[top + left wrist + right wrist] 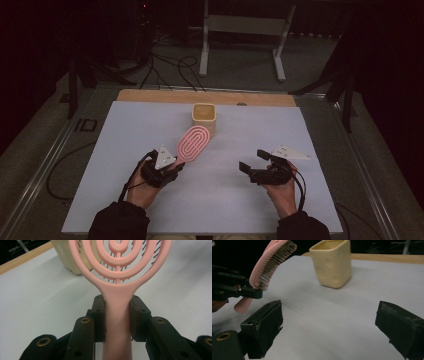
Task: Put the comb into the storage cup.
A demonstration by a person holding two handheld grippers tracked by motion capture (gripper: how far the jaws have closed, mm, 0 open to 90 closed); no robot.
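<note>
A pink hairbrush [193, 142] with a ringed oval head is held off the table, its head pointing toward a cream square cup [204, 119]. My left gripper [175, 167] is shut on the brush handle [117, 322], the jaws pressing both sides of it. In the right gripper view the hairbrush [272, 263] shows its bristles facing down, with the cup [333, 262] upright beyond it. My right gripper [250, 161] is open above the white table cover, with nothing between its wide-apart jaws [329, 327].
The white cover [115, 170] spreads over a wooden table [150, 95] whose far edge shows behind the cup. Beyond it stand a metal frame [240, 35] and cables [170, 65] on the floor. The person's hands and dark sleeves come in from the front edge.
</note>
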